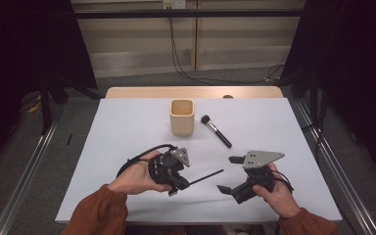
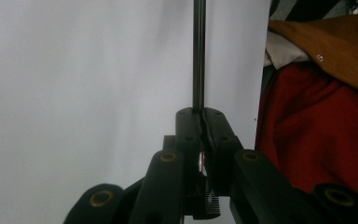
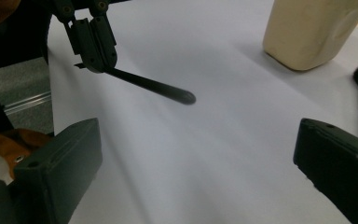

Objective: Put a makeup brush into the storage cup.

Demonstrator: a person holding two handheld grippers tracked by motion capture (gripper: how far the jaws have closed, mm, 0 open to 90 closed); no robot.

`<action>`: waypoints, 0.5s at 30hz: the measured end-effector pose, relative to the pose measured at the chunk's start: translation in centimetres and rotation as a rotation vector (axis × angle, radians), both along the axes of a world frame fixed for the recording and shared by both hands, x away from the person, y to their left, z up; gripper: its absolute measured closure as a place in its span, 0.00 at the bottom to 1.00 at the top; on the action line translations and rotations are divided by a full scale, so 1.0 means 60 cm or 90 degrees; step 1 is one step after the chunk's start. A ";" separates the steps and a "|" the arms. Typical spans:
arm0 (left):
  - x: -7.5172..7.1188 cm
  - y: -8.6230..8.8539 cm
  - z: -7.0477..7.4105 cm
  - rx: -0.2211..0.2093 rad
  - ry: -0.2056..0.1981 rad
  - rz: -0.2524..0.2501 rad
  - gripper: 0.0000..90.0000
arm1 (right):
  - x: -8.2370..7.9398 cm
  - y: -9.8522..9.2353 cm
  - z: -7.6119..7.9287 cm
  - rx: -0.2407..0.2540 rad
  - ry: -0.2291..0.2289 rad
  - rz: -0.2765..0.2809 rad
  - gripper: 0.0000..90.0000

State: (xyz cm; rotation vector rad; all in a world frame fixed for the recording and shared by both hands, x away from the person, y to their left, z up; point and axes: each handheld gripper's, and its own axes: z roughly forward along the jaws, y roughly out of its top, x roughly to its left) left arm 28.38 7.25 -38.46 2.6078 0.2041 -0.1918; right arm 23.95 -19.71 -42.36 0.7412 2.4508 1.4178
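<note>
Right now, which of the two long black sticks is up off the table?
The thin plain black stick, clamped at one end in the left tool, is up. The makeup brush with the fluffy head lies flat beside the wooden cup.

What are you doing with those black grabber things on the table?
A person holds a gripper in each hand over a white table. The left gripper is clamped shut on a thin dark stick, lifted and pointing toward the right gripper, whose jaws are wide open and hold nothing. Farther back stand a square pale wooden cup and, lying beside it, a black-handled makeup brush, both untouched.
</note>
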 end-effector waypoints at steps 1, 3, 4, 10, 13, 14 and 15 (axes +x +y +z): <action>0.000 0.001 0.002 0.002 -0.002 -0.004 0.95 | 0.002 0.002 0.002 -0.005 0.007 0.006 0.01; -0.001 0.002 0.005 0.005 -0.008 -0.001 0.95 | 0.008 0.007 0.006 -0.015 0.019 0.015 0.01; -0.001 0.003 0.007 0.010 -0.012 -0.002 0.95 | 0.010 0.009 0.008 -0.020 0.022 0.020 0.01; -0.002 0.002 0.011 0.028 -0.015 -0.015 0.95 | 0.028 0.025 0.013 -0.067 0.066 0.066 0.02; -0.003 -0.001 0.007 0.040 -0.013 -0.023 0.95 | 0.036 0.032 0.012 -0.082 0.101 0.097 0.04; -0.005 -0.001 0.004 0.041 -0.012 -0.023 0.95 | 0.039 0.034 0.011 -0.090 0.111 0.101 0.04; -0.005 -0.002 0.002 0.045 -0.006 -0.027 0.95 | 0.041 0.036 0.011 -0.101 0.112 0.104 0.05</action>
